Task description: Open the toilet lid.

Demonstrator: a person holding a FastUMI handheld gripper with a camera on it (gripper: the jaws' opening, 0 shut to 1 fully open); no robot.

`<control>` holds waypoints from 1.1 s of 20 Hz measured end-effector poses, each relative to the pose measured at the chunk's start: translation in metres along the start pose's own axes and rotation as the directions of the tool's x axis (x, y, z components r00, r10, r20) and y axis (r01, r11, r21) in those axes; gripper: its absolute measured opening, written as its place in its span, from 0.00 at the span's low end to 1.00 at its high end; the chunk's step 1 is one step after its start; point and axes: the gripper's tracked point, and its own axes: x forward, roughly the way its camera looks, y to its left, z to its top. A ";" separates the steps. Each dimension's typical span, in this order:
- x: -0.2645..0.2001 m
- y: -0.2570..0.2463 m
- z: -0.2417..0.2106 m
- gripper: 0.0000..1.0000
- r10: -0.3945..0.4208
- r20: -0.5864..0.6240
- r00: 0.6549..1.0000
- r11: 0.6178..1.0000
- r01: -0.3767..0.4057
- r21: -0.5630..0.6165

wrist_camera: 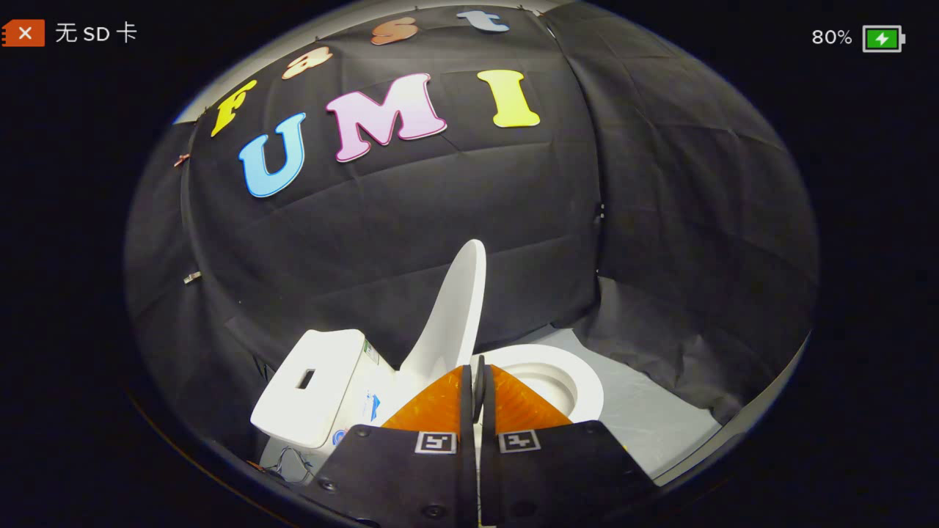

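Note:
A small white toilet stands just beyond my fingers. Its lid is raised almost upright, leaning back toward the white tank on the left. The seat ring and bowl lie uncovered to the right of the lid. My gripper hangs above the toilet with its tips near the base of the lid, at the hinge end of the seat. The two fingers are pressed together with nothing between them, and I cannot tell whether the tips touch the toilet.
The toilet rests on a pale grey floor that spreads to the right. Black cloth walls close in behind and on both sides. A small label with blue marks sits on the toilet body below the tank.

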 end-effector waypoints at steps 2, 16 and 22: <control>-0.004 0.022 0.006 0.07 0.001 0.023 1.000 0.999 -0.001 -0.040; -0.025 0.150 0.010 0.09 0.071 0.159 0.985 0.976 -0.035 -0.217; -0.029 0.193 0.001 0.09 0.112 0.187 0.976 0.953 -0.052 -0.299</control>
